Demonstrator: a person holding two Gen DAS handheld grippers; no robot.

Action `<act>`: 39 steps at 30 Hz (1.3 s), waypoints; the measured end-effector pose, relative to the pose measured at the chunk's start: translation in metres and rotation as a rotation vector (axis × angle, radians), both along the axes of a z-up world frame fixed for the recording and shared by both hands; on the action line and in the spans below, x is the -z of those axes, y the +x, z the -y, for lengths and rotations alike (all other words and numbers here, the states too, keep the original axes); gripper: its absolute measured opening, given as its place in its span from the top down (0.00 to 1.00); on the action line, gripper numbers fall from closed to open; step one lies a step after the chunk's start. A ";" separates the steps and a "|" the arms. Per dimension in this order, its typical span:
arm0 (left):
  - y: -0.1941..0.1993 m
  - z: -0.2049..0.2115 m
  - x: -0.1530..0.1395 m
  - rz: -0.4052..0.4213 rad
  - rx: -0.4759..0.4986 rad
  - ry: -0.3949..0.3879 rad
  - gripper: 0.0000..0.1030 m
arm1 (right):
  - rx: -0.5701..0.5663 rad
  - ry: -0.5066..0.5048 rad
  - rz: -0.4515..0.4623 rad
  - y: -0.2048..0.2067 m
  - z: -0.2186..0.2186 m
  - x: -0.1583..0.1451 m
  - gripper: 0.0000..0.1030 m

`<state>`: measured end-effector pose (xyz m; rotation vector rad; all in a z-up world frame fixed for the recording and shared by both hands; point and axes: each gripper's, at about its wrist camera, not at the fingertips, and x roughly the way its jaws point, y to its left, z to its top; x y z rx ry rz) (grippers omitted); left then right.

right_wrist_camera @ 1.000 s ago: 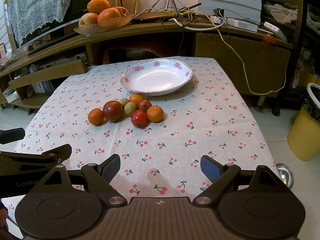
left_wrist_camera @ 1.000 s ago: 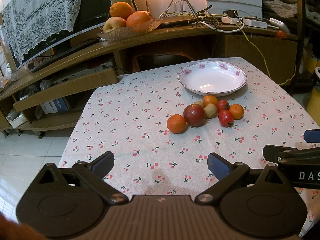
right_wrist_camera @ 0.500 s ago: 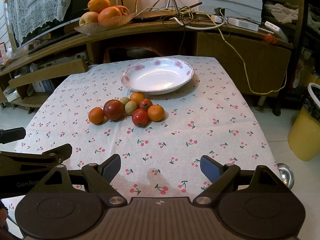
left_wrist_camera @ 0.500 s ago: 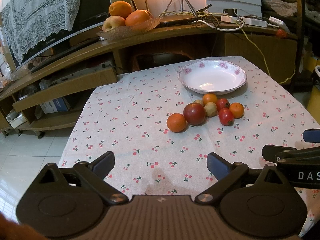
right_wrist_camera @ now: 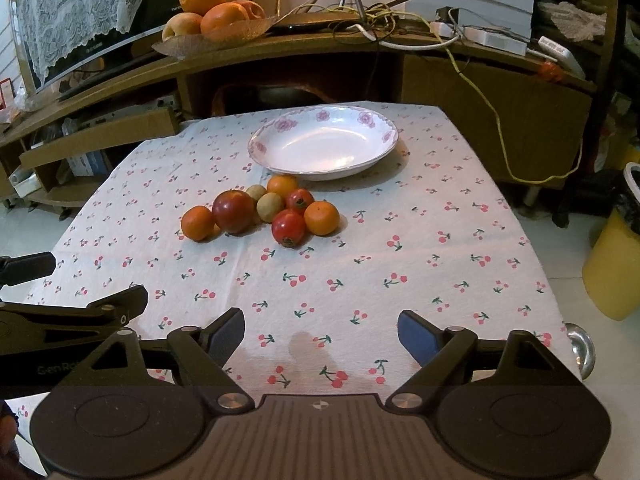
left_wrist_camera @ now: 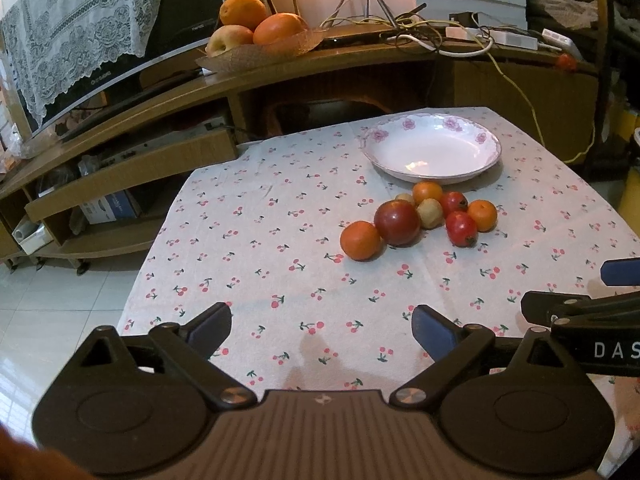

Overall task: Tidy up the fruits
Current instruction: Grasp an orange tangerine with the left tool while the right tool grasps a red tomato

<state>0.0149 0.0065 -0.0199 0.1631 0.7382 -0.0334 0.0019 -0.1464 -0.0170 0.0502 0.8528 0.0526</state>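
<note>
Right gripper (right_wrist_camera: 320, 334) short of fruits (right_wrist_camera: 260, 214)

1. The left gripper (left_wrist_camera: 322, 326) has a matte black body with two round side housings and a ribbed grey-brown centre panel.
2. Its fingers (left_wrist_camera: 434, 330) end in dark blue pads on black linkage arms.
3. Silver screws sit at the linkage pivots.
4. The right gripper (right_wrist_camera: 320, 330) is built the same, with a small round emblem on its ribbed panel.
5. White letters "DAS" mark its side in the left wrist view.
6. Grey lettering "GenRo" marks the left gripper's side in the right wrist view.
</note>
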 end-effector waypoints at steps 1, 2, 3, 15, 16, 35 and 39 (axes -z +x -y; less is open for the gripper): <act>0.002 -0.001 0.000 0.003 -0.001 -0.003 0.02 | -0.005 0.003 0.000 0.002 -0.001 0.000 0.17; 0.004 -0.003 -0.001 0.006 -0.003 -0.007 0.02 | -0.012 0.005 0.002 0.005 -0.002 -0.001 0.17; 0.006 -0.005 -0.001 0.009 -0.003 -0.010 0.02 | -0.022 0.005 0.007 0.008 -0.003 -0.002 0.17; 0.049 -0.016 0.013 -0.017 -0.001 0.005 0.02 | -0.106 0.002 -0.010 0.056 -0.014 0.009 0.20; 0.052 -0.015 0.015 -0.018 0.005 0.008 0.02 | -0.107 0.004 -0.012 0.059 -0.013 0.010 0.20; 0.114 0.007 0.044 -0.075 0.244 0.064 0.19 | -0.168 0.043 -0.101 0.108 -0.009 0.032 0.39; 0.118 0.007 0.046 -0.081 0.257 0.018 0.26 | -0.189 0.035 -0.103 0.108 -0.010 0.032 0.43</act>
